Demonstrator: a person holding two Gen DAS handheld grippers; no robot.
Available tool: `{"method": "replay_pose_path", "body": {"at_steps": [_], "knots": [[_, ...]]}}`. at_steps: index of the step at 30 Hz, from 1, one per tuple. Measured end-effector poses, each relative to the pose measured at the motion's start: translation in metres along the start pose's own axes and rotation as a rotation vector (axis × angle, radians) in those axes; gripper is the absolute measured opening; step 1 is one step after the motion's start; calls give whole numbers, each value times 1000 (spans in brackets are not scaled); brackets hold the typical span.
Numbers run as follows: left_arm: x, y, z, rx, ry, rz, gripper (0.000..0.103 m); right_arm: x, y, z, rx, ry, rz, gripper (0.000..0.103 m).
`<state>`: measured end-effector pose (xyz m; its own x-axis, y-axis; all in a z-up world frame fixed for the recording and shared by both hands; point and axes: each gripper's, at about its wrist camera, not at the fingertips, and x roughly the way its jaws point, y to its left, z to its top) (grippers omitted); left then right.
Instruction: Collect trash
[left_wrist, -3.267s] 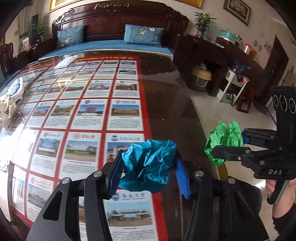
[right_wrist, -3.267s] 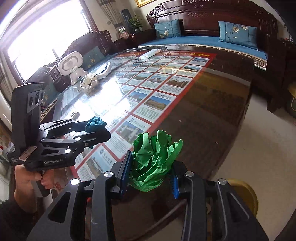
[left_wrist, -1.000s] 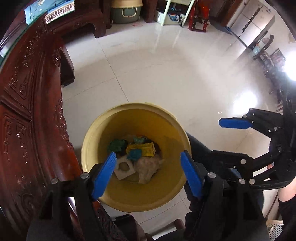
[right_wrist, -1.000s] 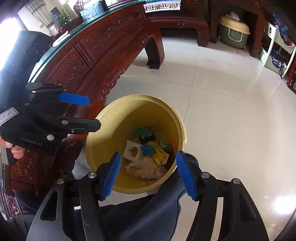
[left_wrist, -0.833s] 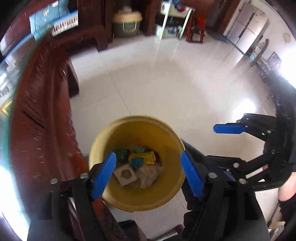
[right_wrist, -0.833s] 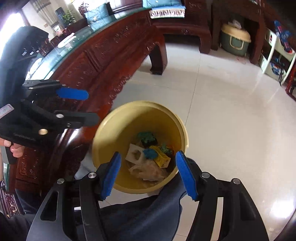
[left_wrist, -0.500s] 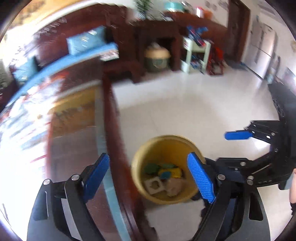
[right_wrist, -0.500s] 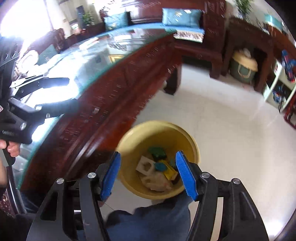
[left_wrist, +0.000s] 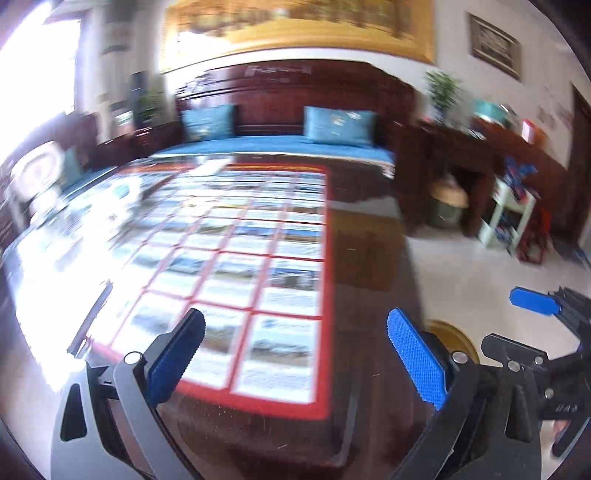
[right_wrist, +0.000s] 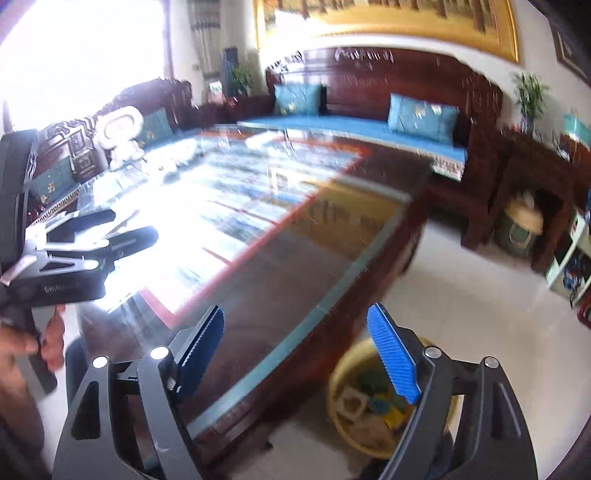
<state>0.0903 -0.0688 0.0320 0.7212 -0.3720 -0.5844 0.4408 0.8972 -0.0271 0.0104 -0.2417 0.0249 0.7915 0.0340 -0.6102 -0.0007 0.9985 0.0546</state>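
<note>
My left gripper (left_wrist: 295, 332) is open and empty above the near end of the dark glass-topped table (left_wrist: 362, 266). My right gripper (right_wrist: 295, 328) is open and empty over the table's right edge (right_wrist: 332, 295). The yellow bin (right_wrist: 341, 376) stands on the floor beside the table with several pieces of trash (right_wrist: 369, 406) in it; its rim also shows in the left wrist view (left_wrist: 448, 332). The right gripper also shows in the left wrist view (left_wrist: 517, 317), and the left gripper in the right wrist view (right_wrist: 122, 227). Both views are blurred.
A red-bordered poster of photo cards (left_wrist: 236, 266) lies under the glass. White items (right_wrist: 122, 133) sit at the table's far left. A sofa with blue cushions (left_wrist: 336, 127) stands behind. A dark sideboard (left_wrist: 461, 173) and white shelf (left_wrist: 509, 214) stand to the right on tiled floor (right_wrist: 480, 295).
Both grippers dropped their crumpled paper into the bin and opened. They have since swung up from the bin to face the table again.
</note>
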Motion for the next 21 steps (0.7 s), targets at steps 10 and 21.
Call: {"method": "replay_pose_path", "body": {"at_steps": [10,21], "knots": [[-50,71,-9,-96,-74,171,99,12,77,32,9,-132,76,95],[-62,110,-13,-145,-106,297,99,26,111,46,1,-139,154,95]]}}
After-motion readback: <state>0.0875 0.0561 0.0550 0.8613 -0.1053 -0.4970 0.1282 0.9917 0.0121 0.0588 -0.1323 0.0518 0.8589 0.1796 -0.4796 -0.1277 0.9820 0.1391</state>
